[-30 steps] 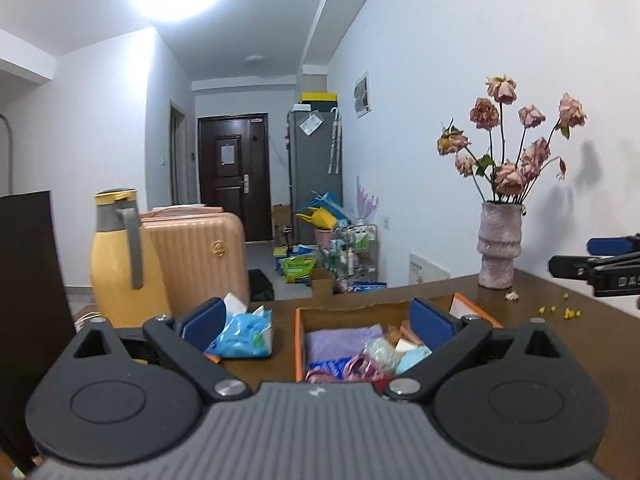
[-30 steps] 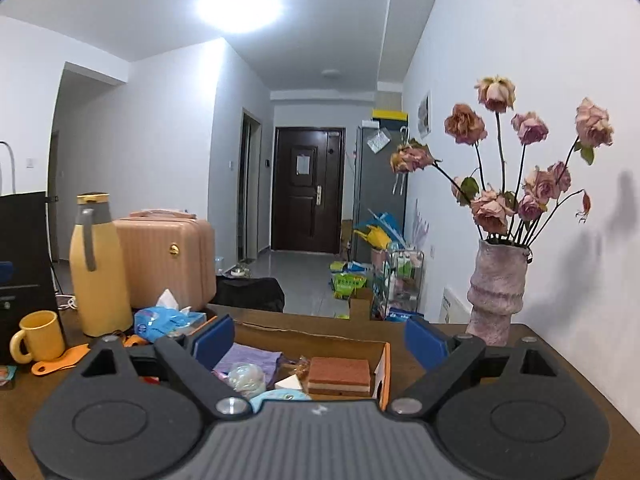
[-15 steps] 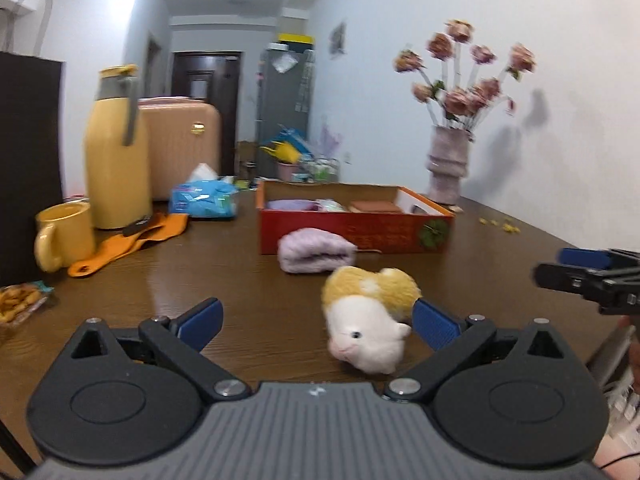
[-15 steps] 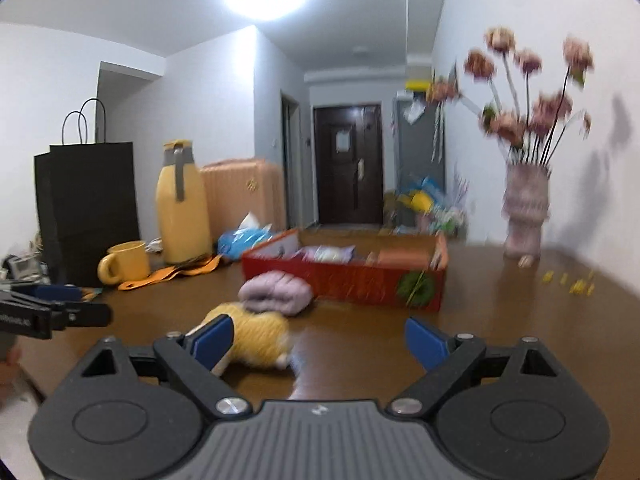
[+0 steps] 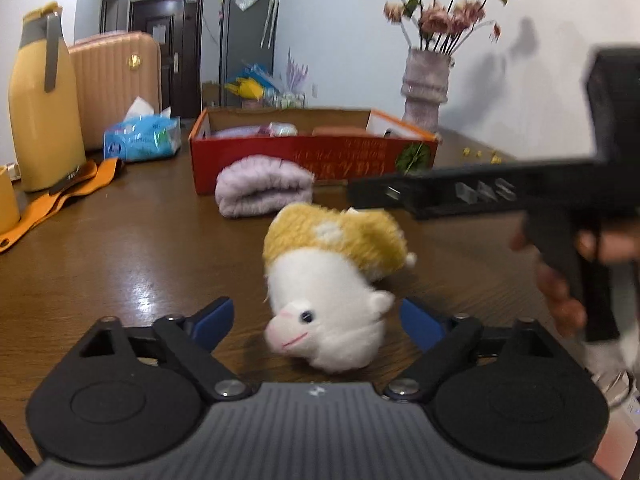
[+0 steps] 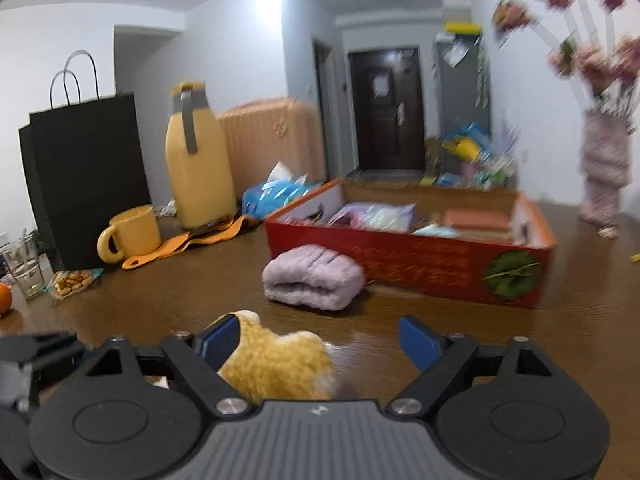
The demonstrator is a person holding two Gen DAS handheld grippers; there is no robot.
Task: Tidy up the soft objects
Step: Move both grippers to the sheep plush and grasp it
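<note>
1. The left gripper (image 5: 316,322) has its blue fingers spread wide. They have just been closing a little. The plush toy (image 5: 332,276) lies on the brown table (image 5: 132,248) between them, but the pads do not press it.
2. The right gripper (image 6: 320,340) is spread too and has just been closing. The yellow back of the toy sits by its left finger.
3. A bit farther, a folded purple towel (image 6: 314,278) lies just in front of the red box (image 6: 420,264).
4. Soft things fill the box.
5. Behind stand a yellow jug (image 6: 198,160) and a flower vase (image 5: 424,88).
</note>
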